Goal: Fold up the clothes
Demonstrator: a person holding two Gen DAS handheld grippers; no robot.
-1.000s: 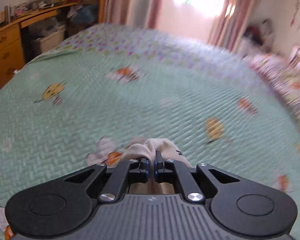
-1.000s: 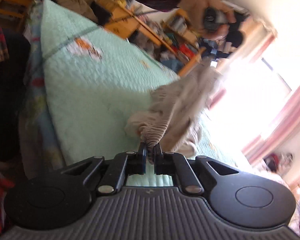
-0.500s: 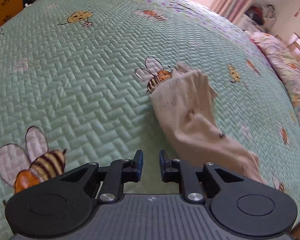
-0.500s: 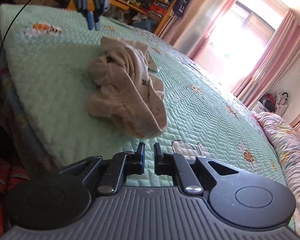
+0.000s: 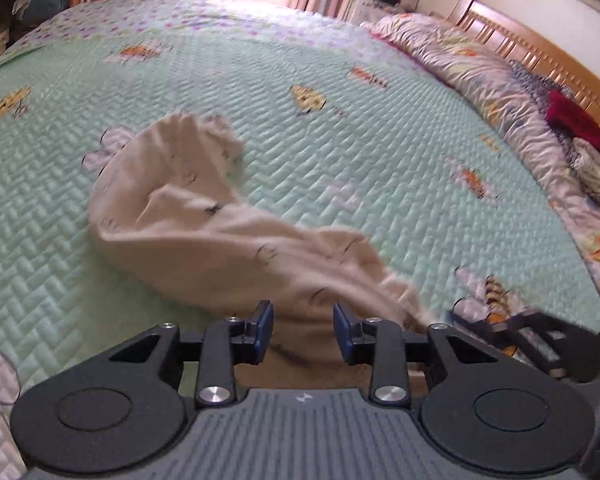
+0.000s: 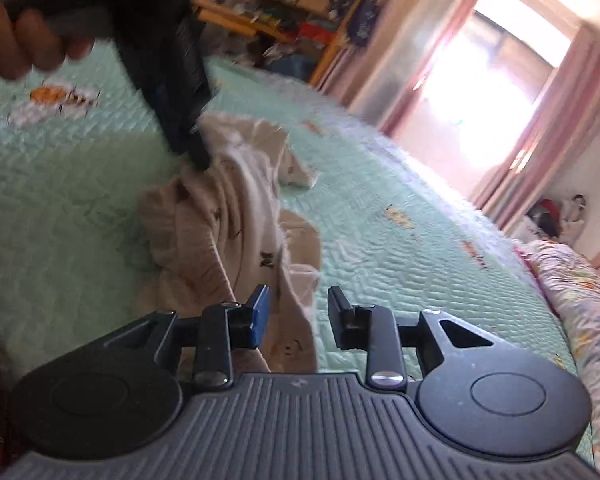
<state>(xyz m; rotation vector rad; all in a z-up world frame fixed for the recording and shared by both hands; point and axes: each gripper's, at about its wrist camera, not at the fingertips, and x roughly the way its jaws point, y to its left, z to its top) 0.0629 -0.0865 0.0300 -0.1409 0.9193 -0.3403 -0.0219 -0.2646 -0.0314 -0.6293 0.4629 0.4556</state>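
A beige garment with small dark prints lies crumpled on the green quilted bedspread. My left gripper hangs low over the garment's near end, jaws opening; cloth shows under the gap and the pads do not press it. In the right wrist view the garment lies in a heap just ahead of my right gripper. Its jaws are opening too, with a cloth edge below the gap, untouched. A hand holds the left gripper over the heap's far side.
A rolled floral duvet with a red garment and other clothes lies along the wooden headboard. Cluttered shelves stand beyond the bed, beside the pink curtains. The bed's near edge runs under both grippers.
A second ago both grippers were shut on the garment and held it up. They let go, it dropped onto the bed, and both jaws now stand wider, close over it.
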